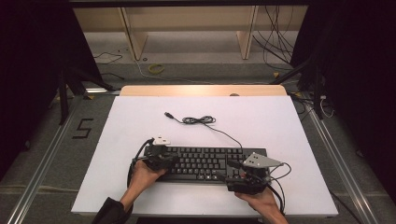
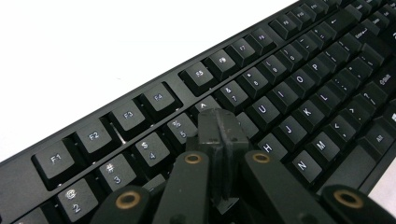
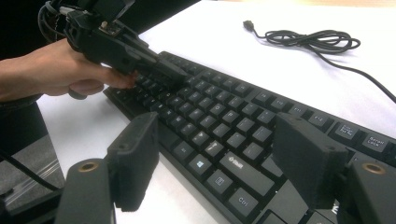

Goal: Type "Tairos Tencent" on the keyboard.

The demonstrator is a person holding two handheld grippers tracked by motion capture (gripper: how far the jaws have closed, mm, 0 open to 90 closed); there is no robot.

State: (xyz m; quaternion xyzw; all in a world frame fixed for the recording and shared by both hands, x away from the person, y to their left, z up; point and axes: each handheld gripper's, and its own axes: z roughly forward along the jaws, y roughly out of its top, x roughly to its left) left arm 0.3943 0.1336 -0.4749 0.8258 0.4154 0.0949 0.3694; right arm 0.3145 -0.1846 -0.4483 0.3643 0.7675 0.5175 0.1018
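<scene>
The left tongs (image 2: 218, 133), jaws pressed together, tilt down onto the number row of the flat black plastic keyboard (image 1: 205, 163), which lies near the front edge of the white surface (image 1: 140, 116). The right tongs (image 3: 224, 154) gape apart over the keyboard's bottom row. The high view adds the keyboard's loosely coiled black cable (image 1: 200, 120) behind it.

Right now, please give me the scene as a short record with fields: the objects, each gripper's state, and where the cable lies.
surface: white table top
main object: black keyboard, lying flat near the person's edge
left gripper: jaws shut, nothing between them, tips over the number row near keys 5 and 6
right gripper: jaws open, either side of the keyboard's front edge
cable: black, loosely coiled behind the keyboard, plug end lying free on the table
</scene>
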